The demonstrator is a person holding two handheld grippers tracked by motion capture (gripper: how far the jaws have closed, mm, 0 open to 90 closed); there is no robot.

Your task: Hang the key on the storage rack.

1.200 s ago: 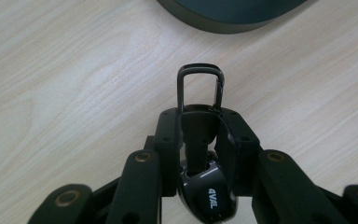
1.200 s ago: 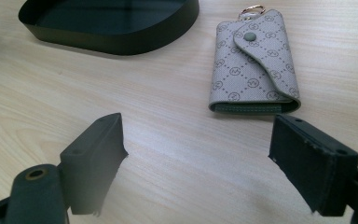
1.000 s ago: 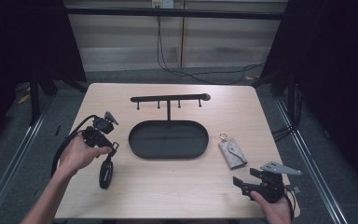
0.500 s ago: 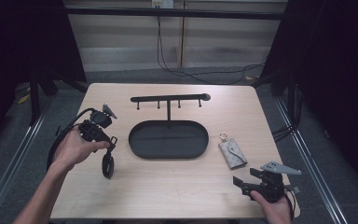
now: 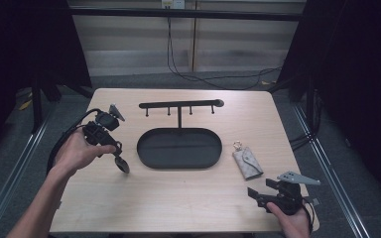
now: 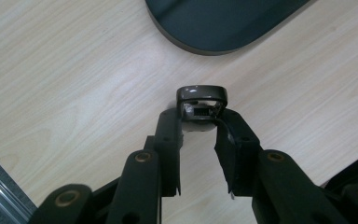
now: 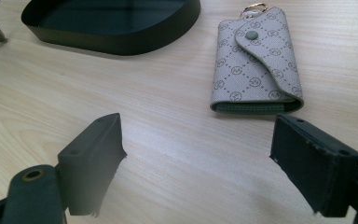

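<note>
A small dark key fob [image 6: 201, 103] is pinched at its near end between the tips of the left gripper [image 6: 199, 122], whose jaws are closed tight on it. In the left gripper view the fob is seen end-on, with a rounded brown loop at its far end and a small slot inside it, held above the wooden table [image 6: 74, 93] just short of the near rim of the black tray [image 6: 223, 23]. In the high view the same fob [image 5: 121, 163] is seen as a slim dark oval hanging down from the left gripper [image 5: 113, 148], over the table [image 5: 178, 198] just to the left of the tray [image 5: 179, 148]; the loop and slot cannot be made out there. The person's left hand [image 5: 77, 151] is wrapped around the gripper body, and a cable loops away to the left.

The high view alone gives the layout: the oval tray at the middle of the table, and a black T-shaped rack [image 5: 180, 105] with small hooks standing at its far edge. To the right of the tray lies a grey key pouch [image 5: 247, 162] with a metal ring at its far end.

In the right gripper view the pouch [image 7: 256, 60] is shown close up, patterned and closed with a snap, lying flat beyond the jaws and apart from them. The jaws of the right gripper [image 7: 198, 140] are spread wide, have just been opening further, and nothing is between them. In the high view the right gripper [image 5: 265, 196] rests at the near right of the table, near the pouch.
</note>
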